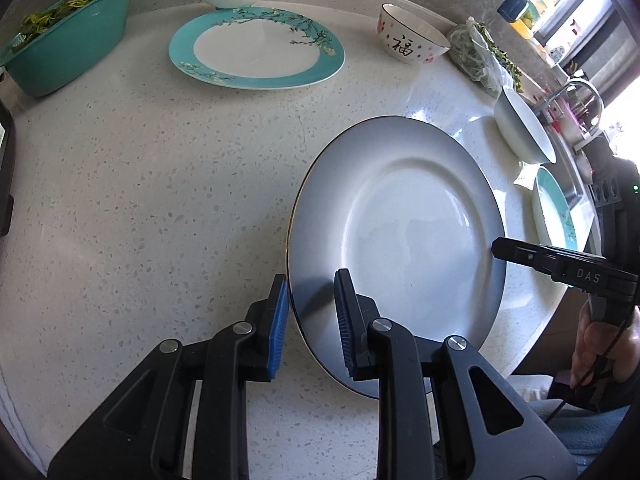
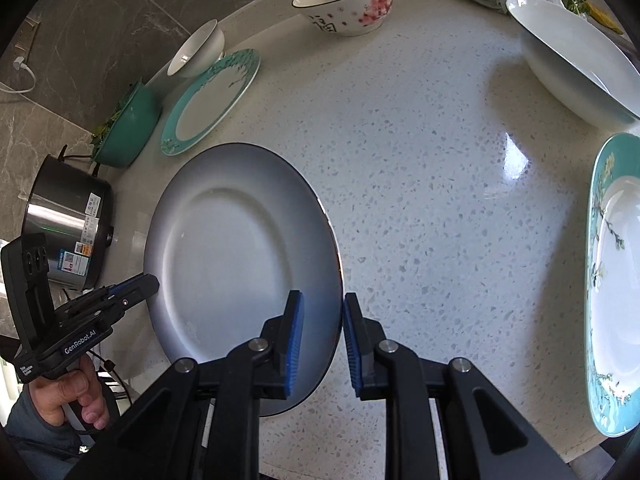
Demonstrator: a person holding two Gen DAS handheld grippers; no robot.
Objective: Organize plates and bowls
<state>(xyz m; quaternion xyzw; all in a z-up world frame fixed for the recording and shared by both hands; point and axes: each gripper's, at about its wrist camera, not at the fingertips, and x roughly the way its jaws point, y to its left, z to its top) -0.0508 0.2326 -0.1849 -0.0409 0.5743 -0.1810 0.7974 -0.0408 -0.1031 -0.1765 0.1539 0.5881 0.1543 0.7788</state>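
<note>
I see a grey-to-white ombre plate (image 1: 400,240) with a thin dark rim, centre frame. The counter (image 1: 160,180) is off-white with grey speckles. Upper centre, a plate (image 1: 256,46) has a teal band with blossom branches round a white middle. Upper right, a white bowl (image 1: 410,36) carries pink dots and a black character. Upper left, a teal tub (image 1: 72,40). My claws are black with blue pads (image 1: 280,320).
</note>
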